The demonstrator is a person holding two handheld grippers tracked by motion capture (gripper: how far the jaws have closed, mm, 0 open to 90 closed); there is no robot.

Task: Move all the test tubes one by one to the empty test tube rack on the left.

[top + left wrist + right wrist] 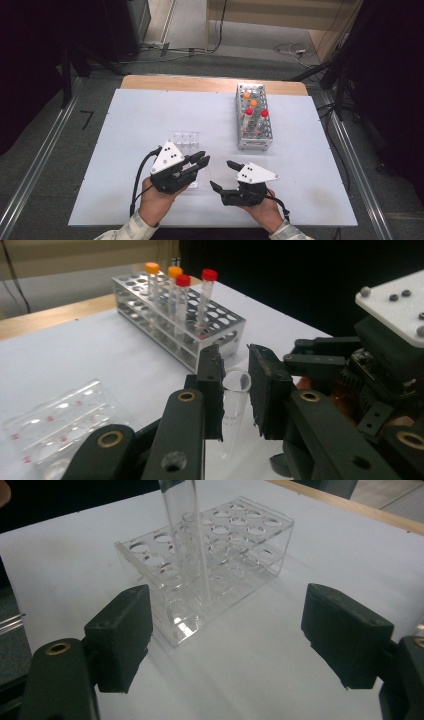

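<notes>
Clear glass tube (233, 405) sits clenched in my left gripper (235, 390), my right gripper (225, 635) released wide; next I lower it into the acrylic rack (260, 545) at twelve o'clock.

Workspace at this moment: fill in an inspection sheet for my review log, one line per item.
Surface: white table, wooden strip along the far edge.
Job's things: clear open tube clamped in the left gripper; clear plastic rack below it.
Clutter: metal rack with two orange-capped and two red-capped tubes.
Grippers: left shut on the tube; right gripper open, nothing between its jaws.
Cables: black cable trailing from the left gripper; more on the floor beyond.
Surroundings: grey floor, metal rails at both sides.
</notes>
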